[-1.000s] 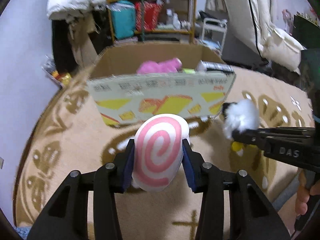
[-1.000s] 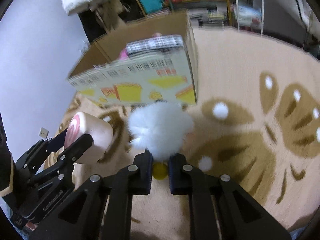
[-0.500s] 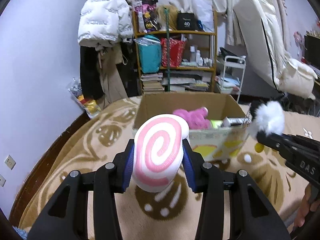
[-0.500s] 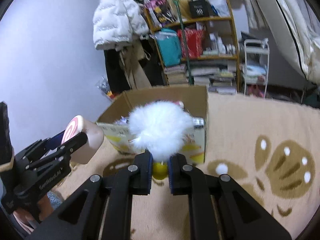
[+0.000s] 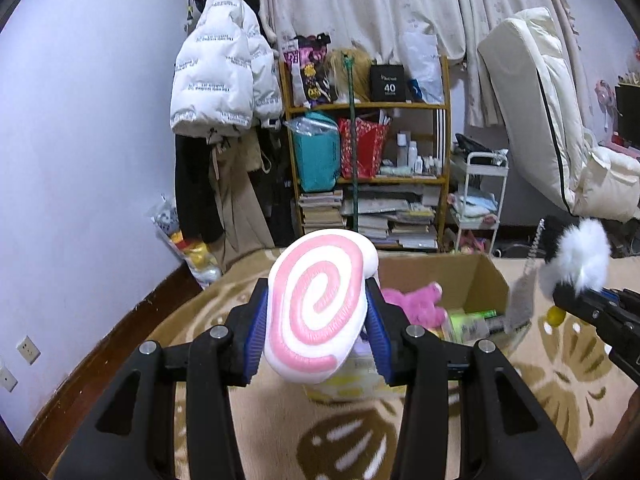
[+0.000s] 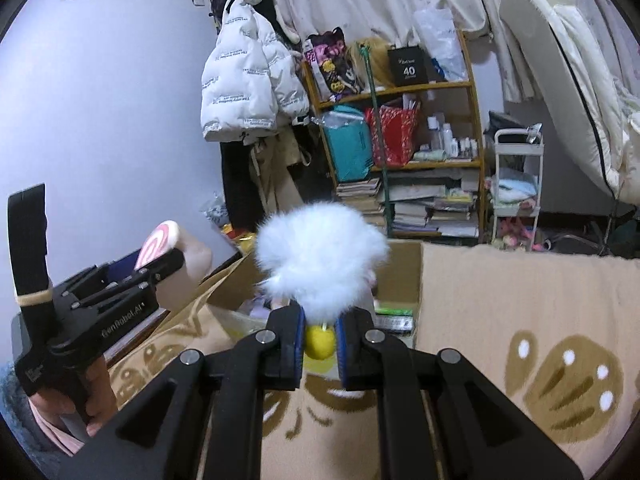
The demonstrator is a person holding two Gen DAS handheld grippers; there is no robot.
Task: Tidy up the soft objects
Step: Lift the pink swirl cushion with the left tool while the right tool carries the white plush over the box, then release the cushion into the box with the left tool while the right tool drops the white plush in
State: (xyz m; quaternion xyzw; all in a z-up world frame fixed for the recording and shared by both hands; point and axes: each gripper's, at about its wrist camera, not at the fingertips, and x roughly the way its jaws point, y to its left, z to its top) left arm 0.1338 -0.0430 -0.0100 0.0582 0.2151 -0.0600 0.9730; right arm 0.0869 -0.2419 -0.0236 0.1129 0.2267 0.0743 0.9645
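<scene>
My left gripper [image 5: 318, 334] is shut on a white cushion with a pink spiral [image 5: 318, 308], held in the air just before the open cardboard box [image 5: 476, 276]. My right gripper [image 6: 320, 340] is shut on a fluffy white toy with a yellow ball [image 6: 320, 258], held above the box's near edge [image 6: 416, 276]. The box holds a pink plush [image 5: 412, 300] and other small items. In the left wrist view the right gripper [image 5: 560, 304] with the fluffy toy [image 5: 582, 256] is to the right. In the right wrist view the left gripper [image 6: 160, 270] with the cushion [image 6: 180, 246] is to the left.
The box stands on a beige rug with brown paw prints [image 6: 520, 312]. Behind it are a cluttered wooden shelf [image 5: 368, 176], a white puffer jacket on the wall [image 5: 220, 80], a small white trolley [image 5: 480, 196] and a leaning white mattress [image 5: 540, 100].
Both grippers have risen and tilted up with their toys. The box has dropped lower in both views and sits closer under the grippers; more of the room shows.
</scene>
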